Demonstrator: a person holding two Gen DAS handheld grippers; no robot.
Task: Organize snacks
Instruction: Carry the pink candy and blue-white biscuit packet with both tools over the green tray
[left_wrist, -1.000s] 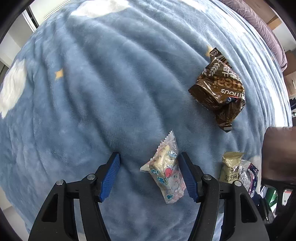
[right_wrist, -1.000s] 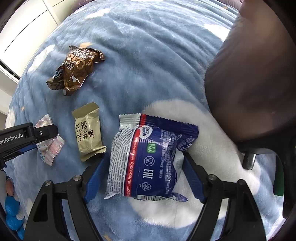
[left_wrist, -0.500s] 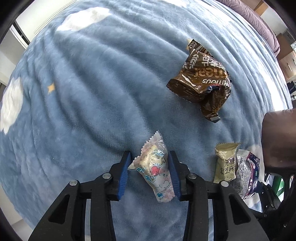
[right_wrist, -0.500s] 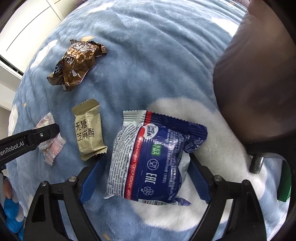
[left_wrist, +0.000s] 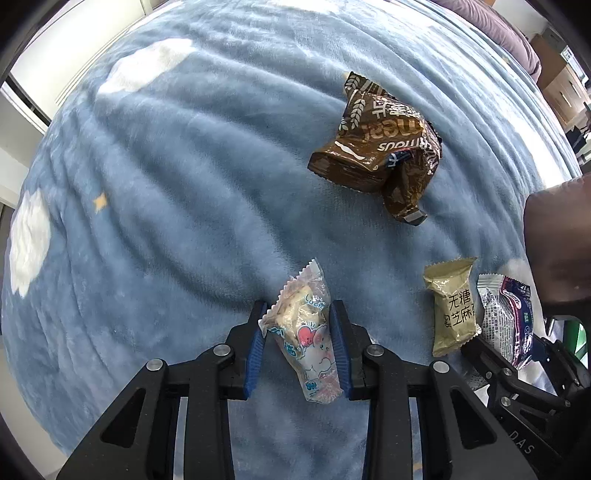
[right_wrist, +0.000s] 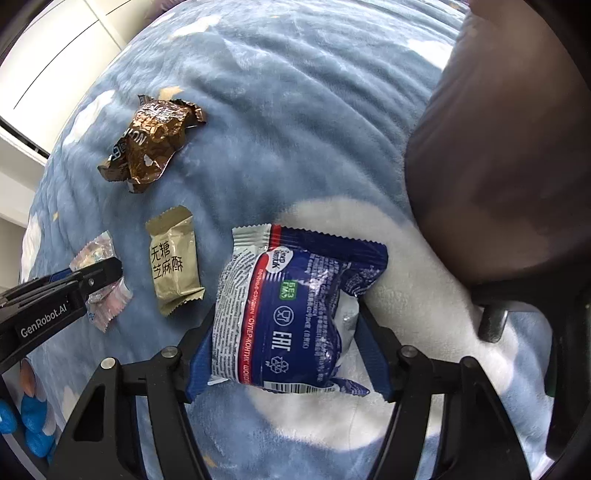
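My left gripper (left_wrist: 300, 334) is shut on a clear candy packet with a pink print (left_wrist: 304, 332), its blue pads pressed on both sides; the packet also shows in the right wrist view (right_wrist: 105, 284). My right gripper (right_wrist: 284, 347) is shut on a blue and white snack bag (right_wrist: 291, 314), seen at the right edge of the left wrist view (left_wrist: 506, 321). A beige packet with Chinese characters (right_wrist: 173, 260) lies between the two (left_wrist: 452, 306). A crumpled brown wrapper (left_wrist: 380, 147) lies farther away (right_wrist: 151, 144).
Everything lies on a blue fleece blanket with white clouds (left_wrist: 177, 166). A dark brown cushion or chair (right_wrist: 495, 166) stands close on the right, with a black leg (right_wrist: 493, 325) beside the right gripper. The blanket's edge runs along the left.
My left gripper has closed from open onto the clear candy packet. My right gripper has narrowed onto the blue and white bag.
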